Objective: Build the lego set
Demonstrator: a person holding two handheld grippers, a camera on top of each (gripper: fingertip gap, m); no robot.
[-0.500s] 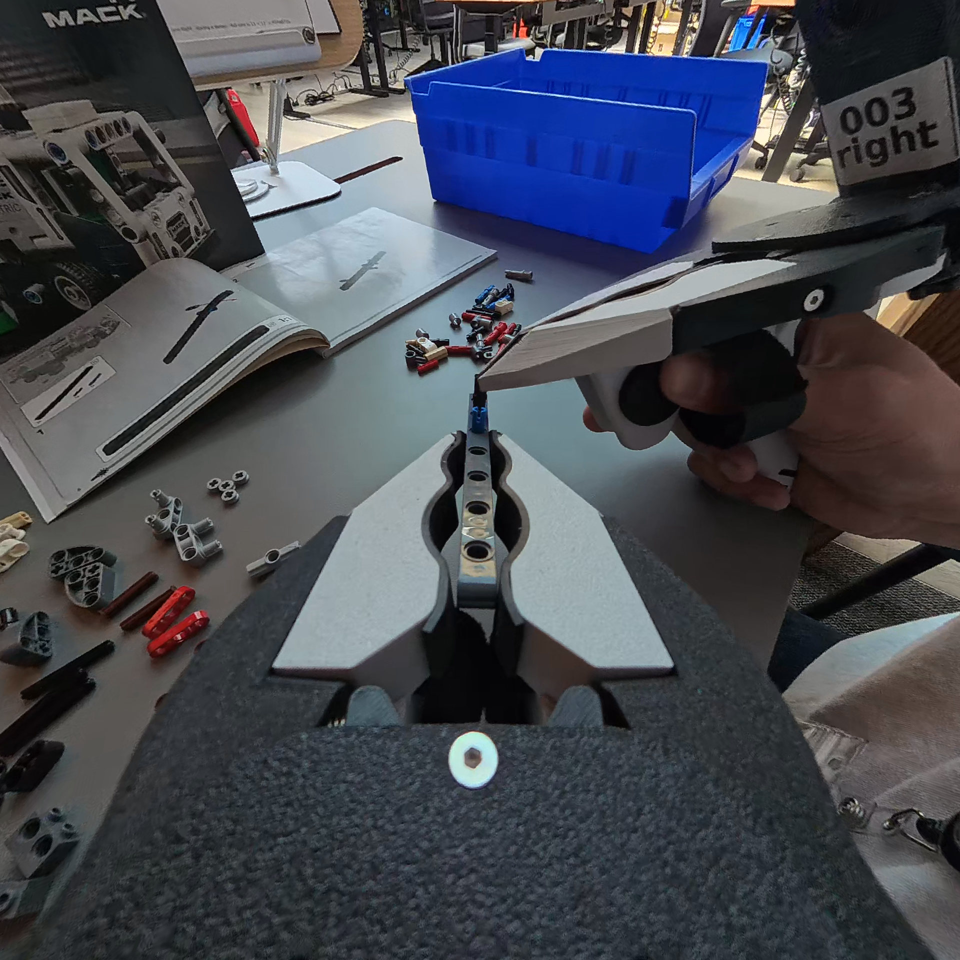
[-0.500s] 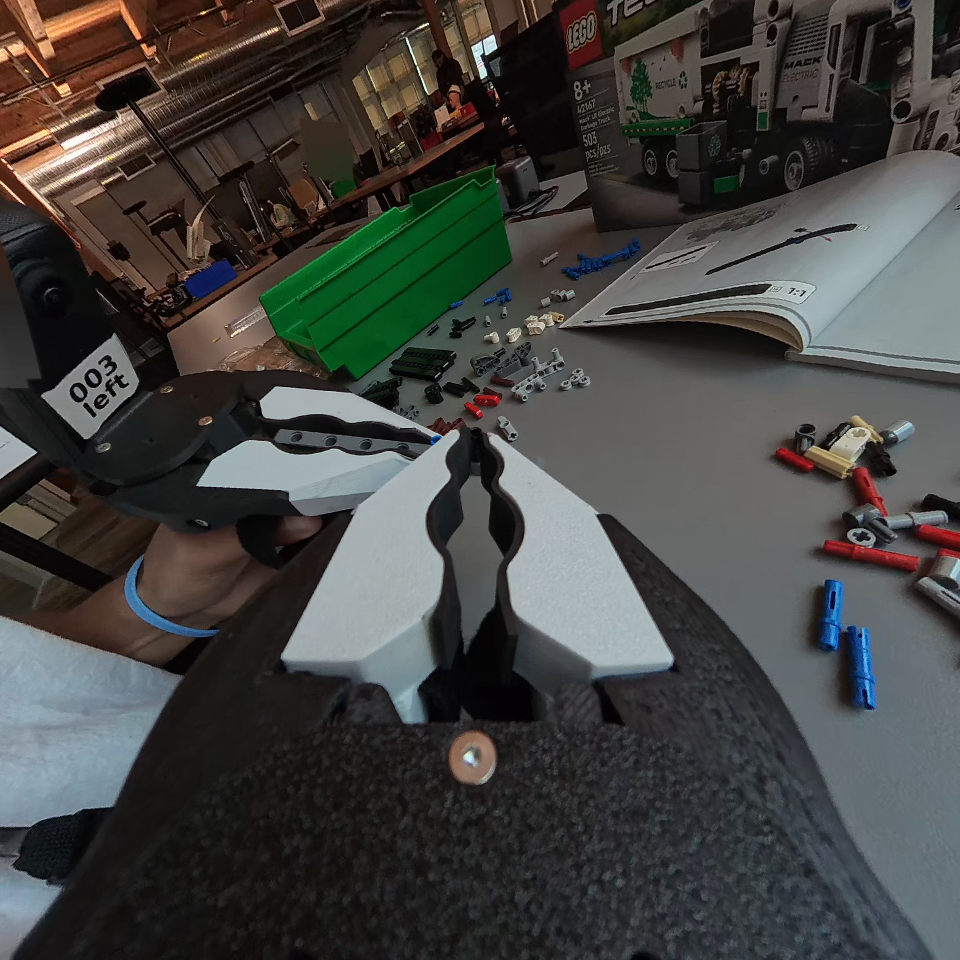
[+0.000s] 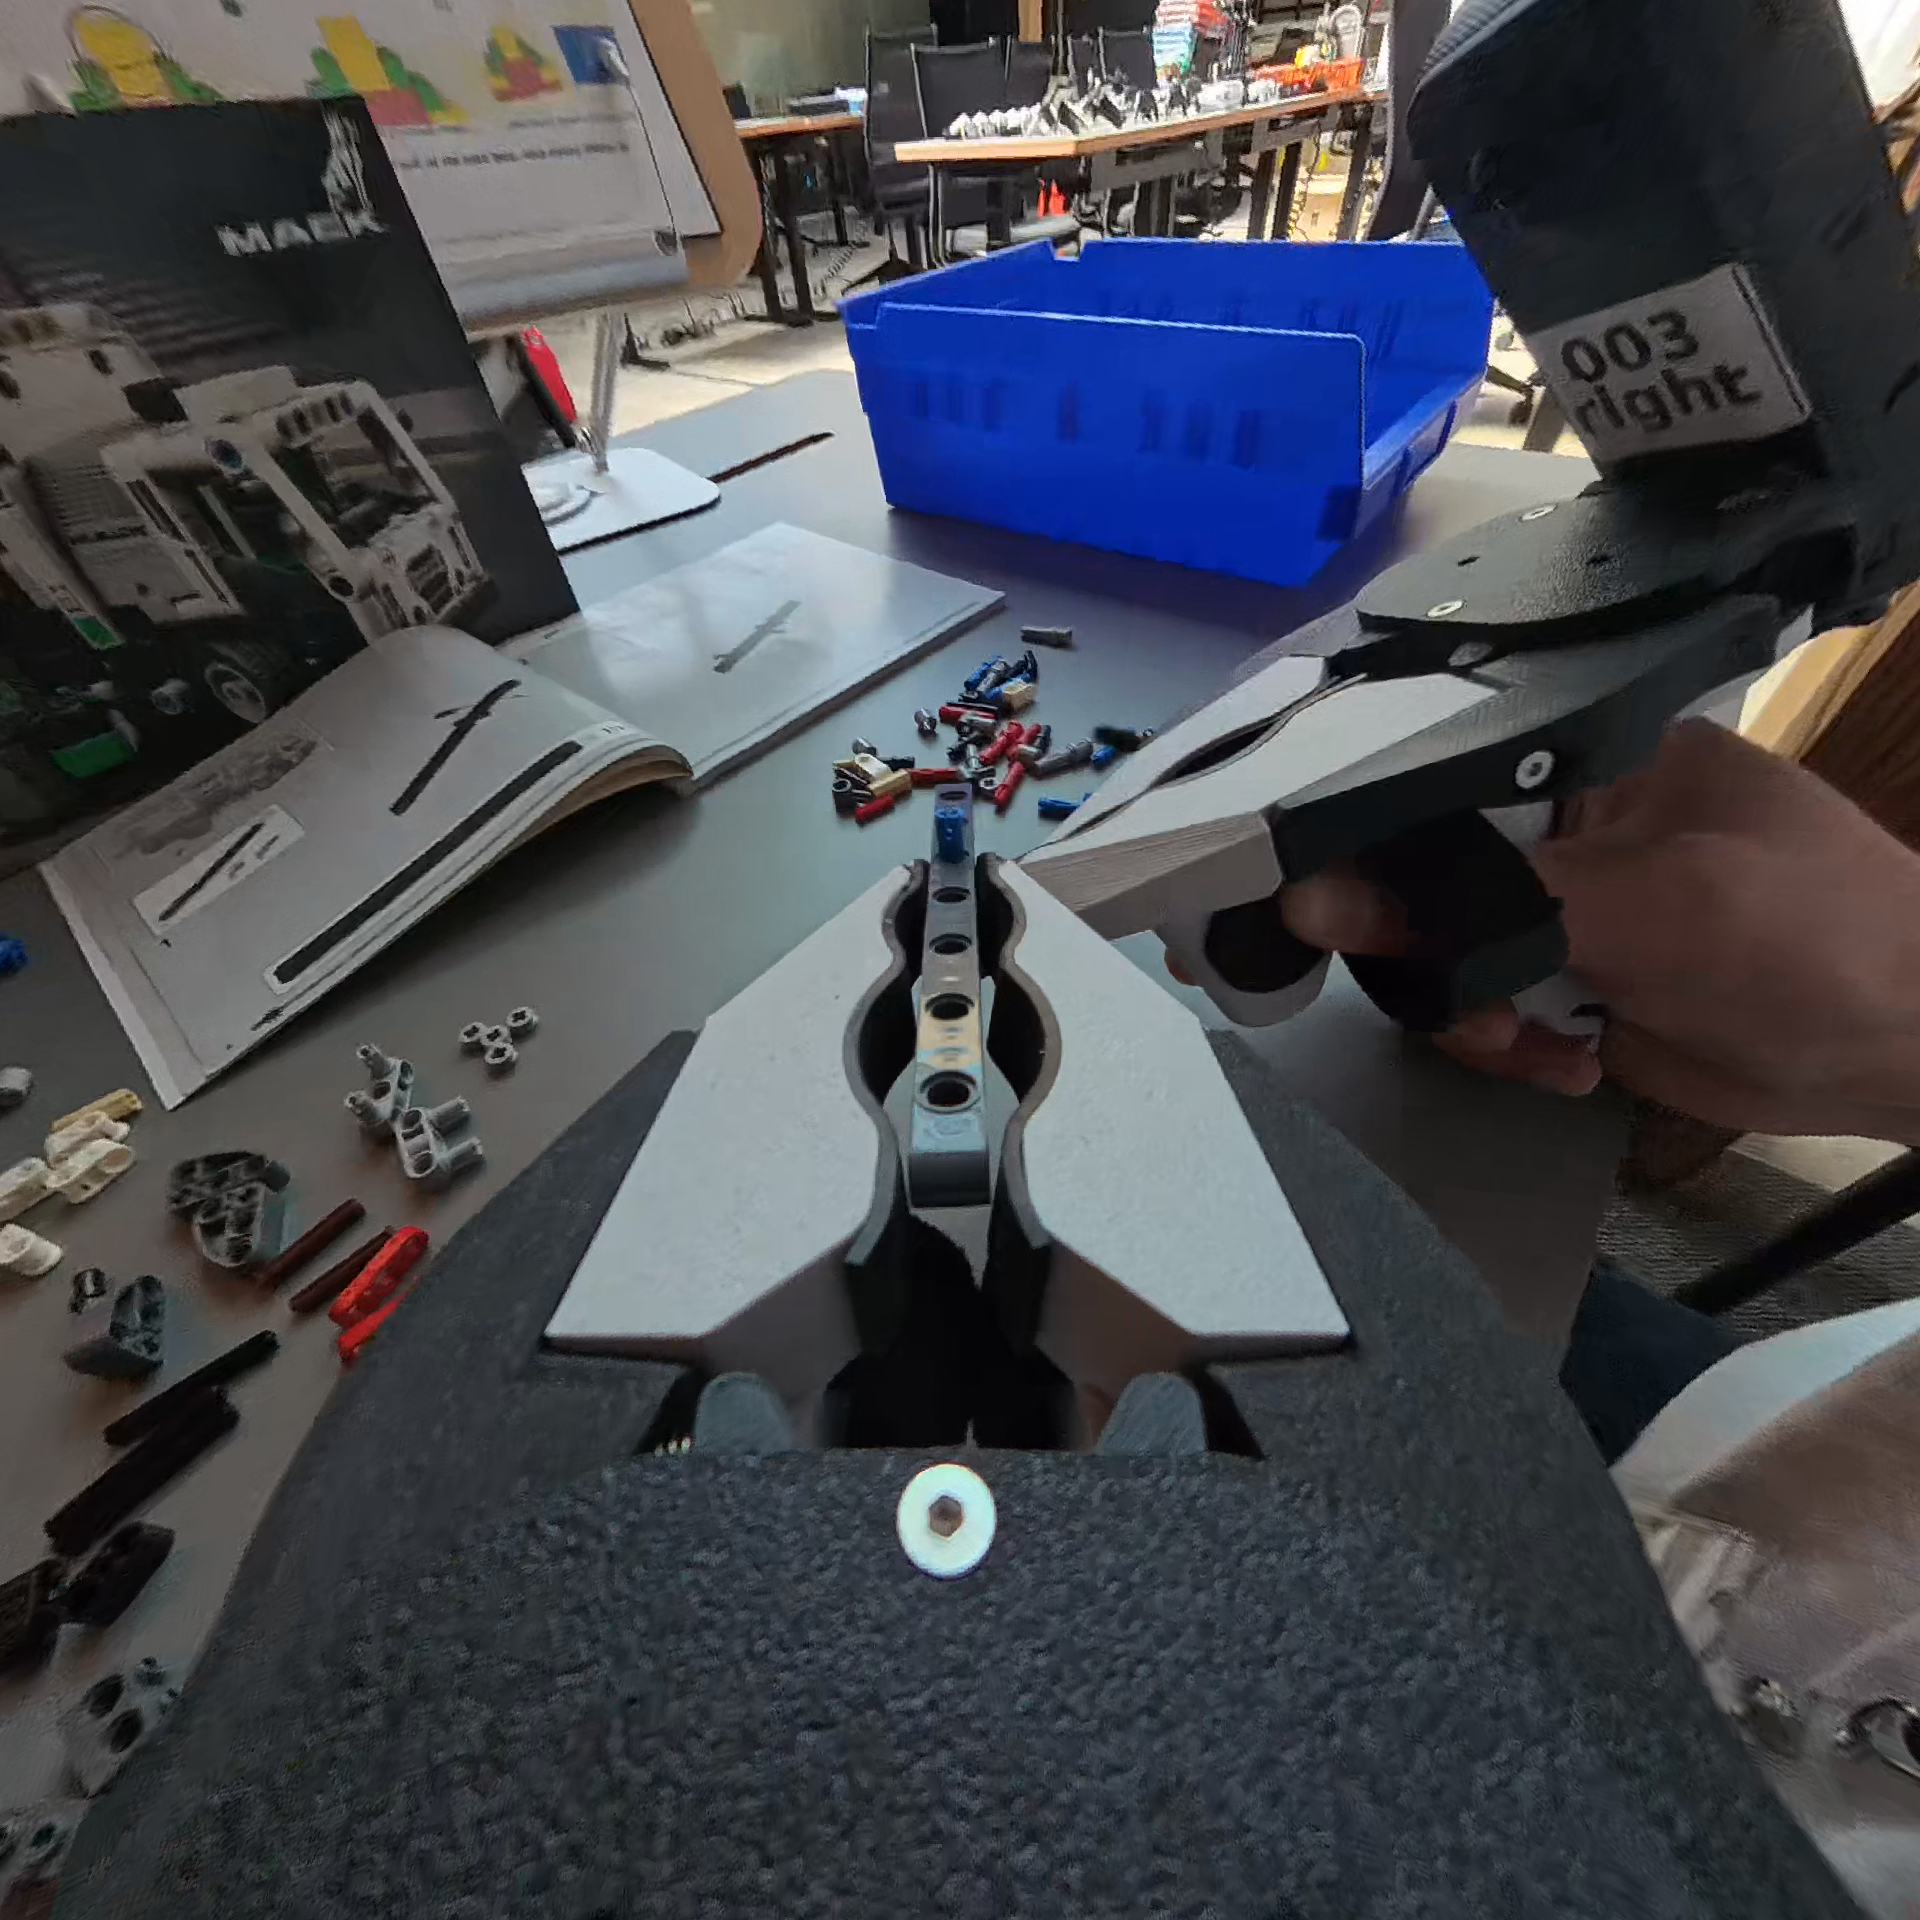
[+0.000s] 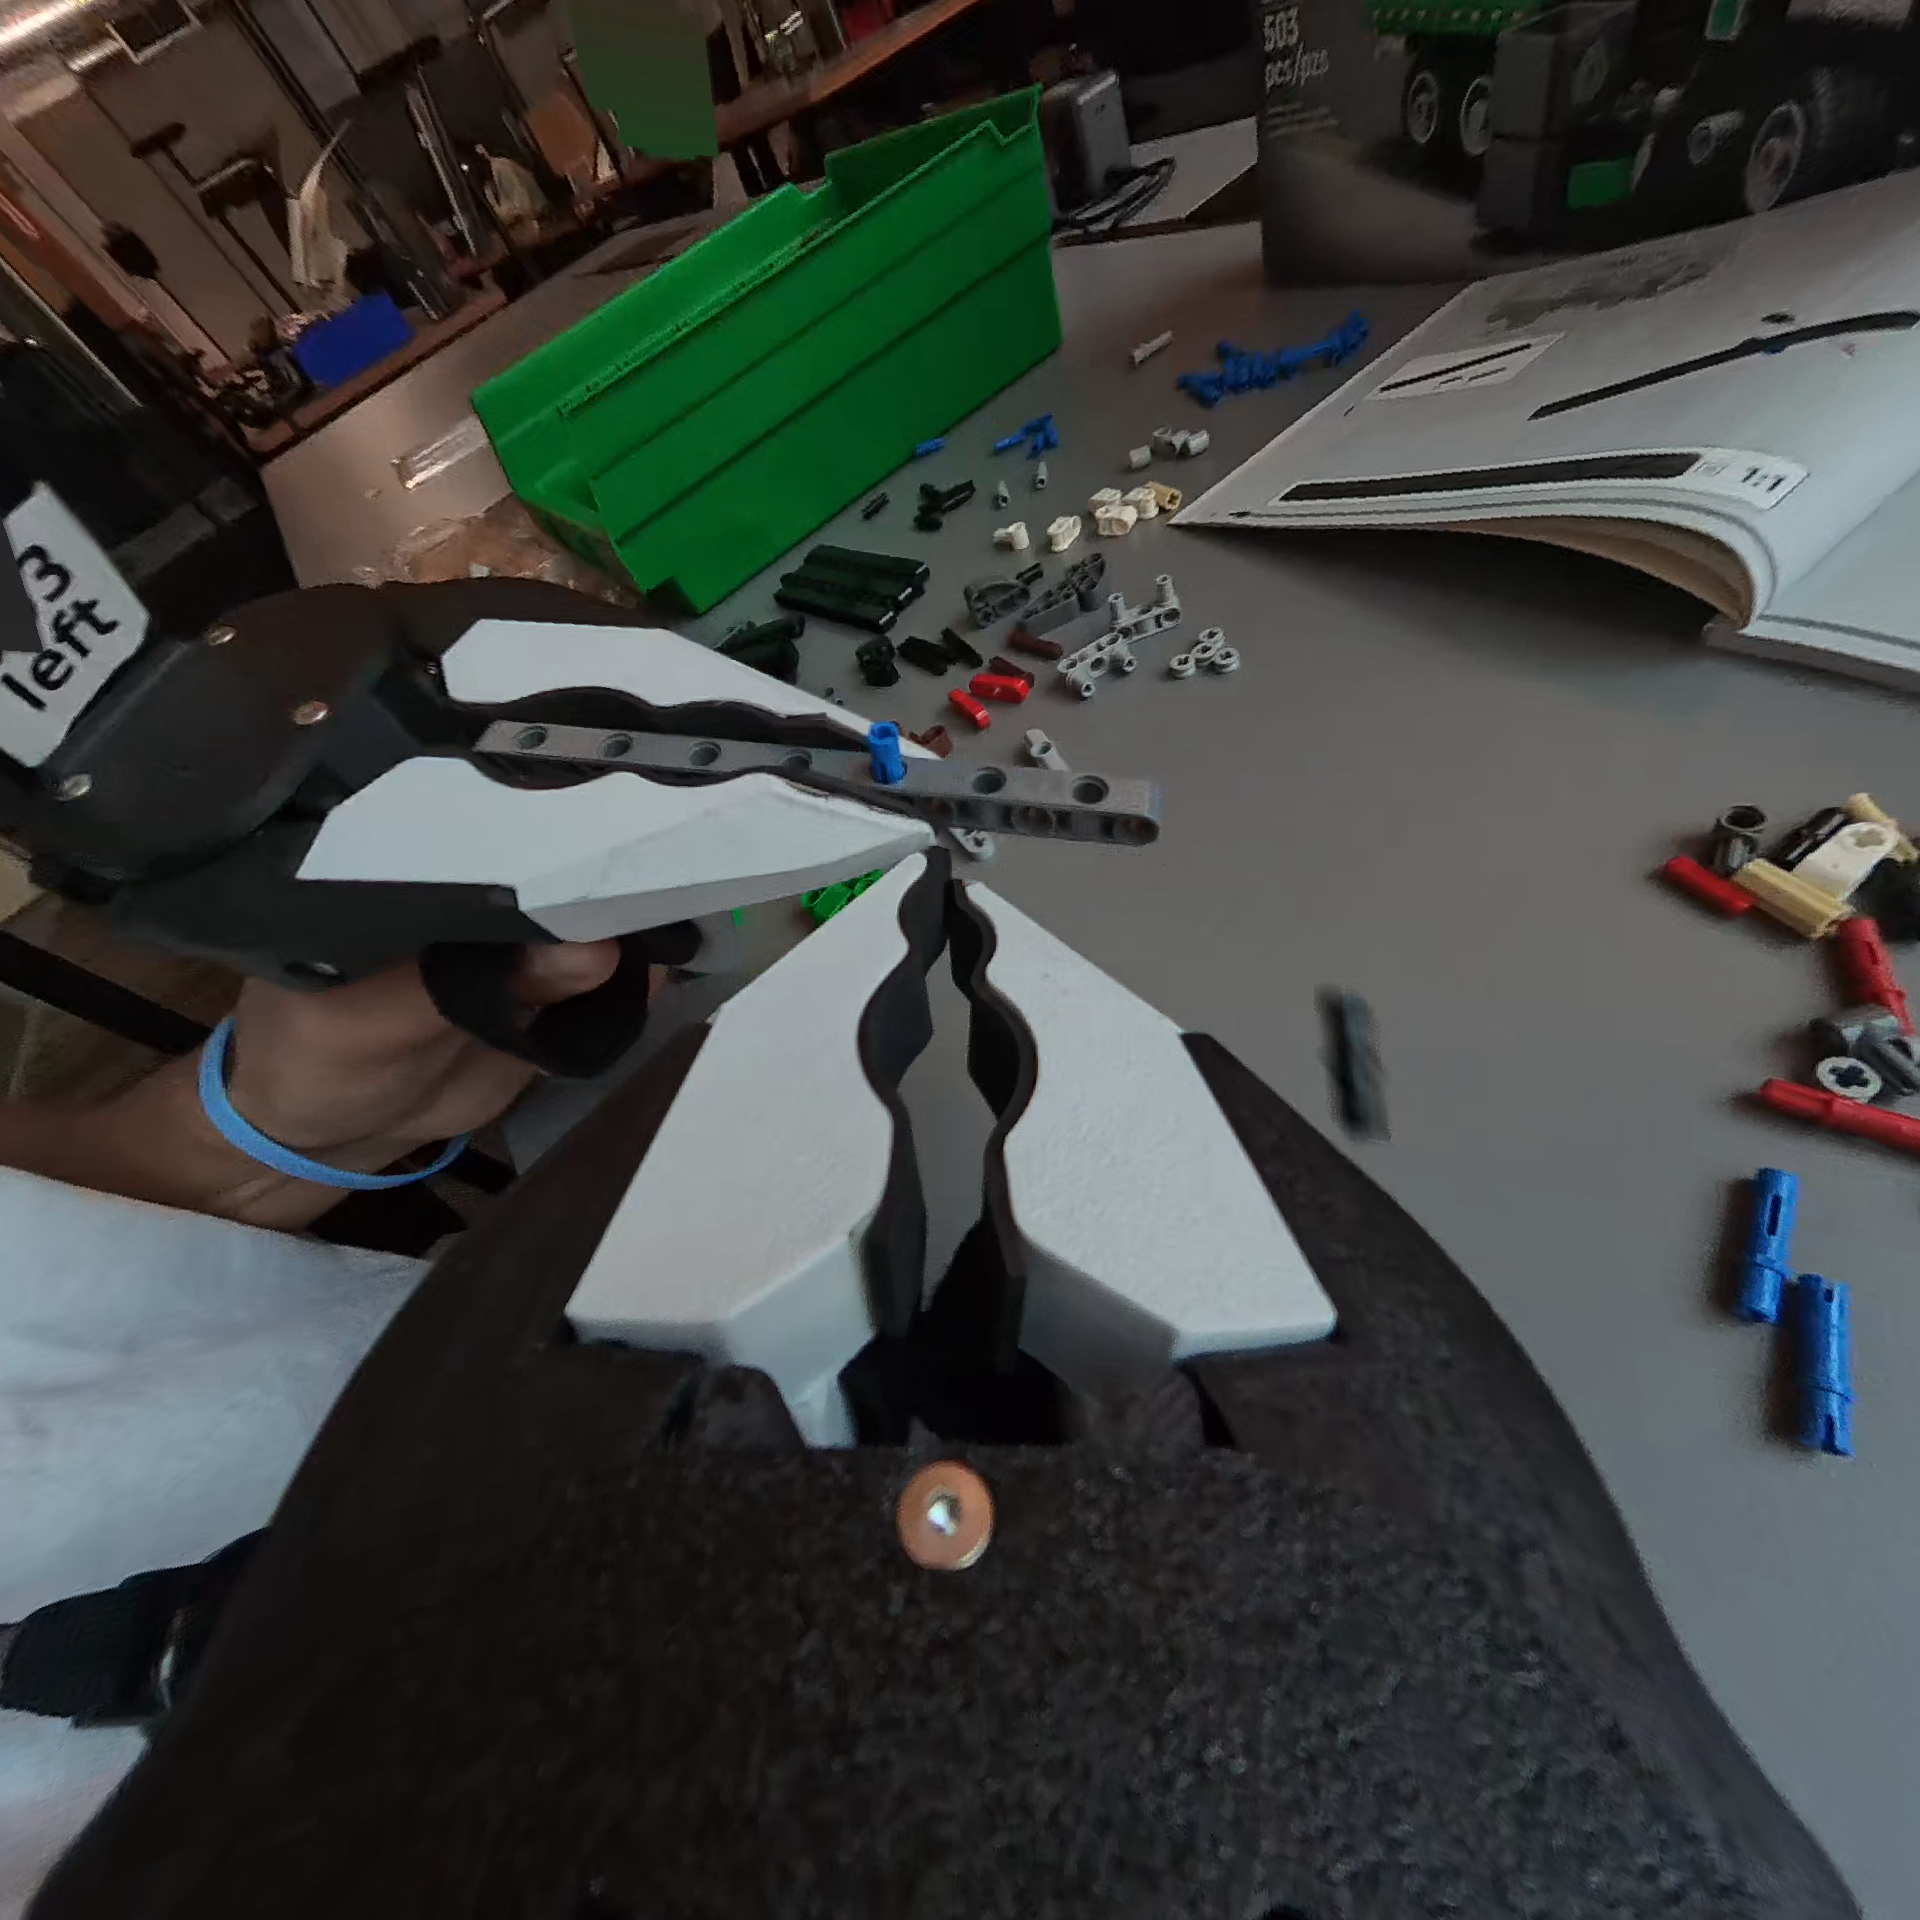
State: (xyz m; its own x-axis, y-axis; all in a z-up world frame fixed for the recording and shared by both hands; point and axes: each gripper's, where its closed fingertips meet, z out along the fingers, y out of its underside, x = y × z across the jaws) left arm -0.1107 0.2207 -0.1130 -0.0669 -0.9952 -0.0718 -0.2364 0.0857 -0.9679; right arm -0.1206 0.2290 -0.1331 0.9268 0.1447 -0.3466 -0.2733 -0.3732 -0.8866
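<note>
Holding a long grey beam [image 3: 948, 1023] between the fingers of my left gripper [image 3: 951, 868], I keep its row of holes facing up at the centre of the left wrist frame. A blue pin [image 3: 948, 829] stands in a hole just past my fingertips. In the right wrist view the same beam [image 4: 1039, 805] juts out to the right of centre, and the pin [image 4: 884, 750] sits upright on it.

My right gripper [image 4: 940, 868] sits at mid frame with its jaws only narrowly apart and nothing between them; its tip is just beside the beam, below it in that view.

To do this step well, I judge I should keep the left grip firm and the beam level, then choose the next pin from the loose red, blue and tan pieces [image 4: 1829, 997] at the right edge of the frame, and press it straight into a free hole, not at an angle.

Some things are hard to make out. A dark blurred piece [image 4: 1353, 1060] right of centre is smeared, and I cannot tell what it is or whether it rests on the table [image 4: 1455, 748]. How deep the pin is seated is hidden. The open instruction booklet [image 3: 416, 821] at middle left is too blurred to follow. The box [image 3: 239, 436] is cut off at the upper left.
</note>
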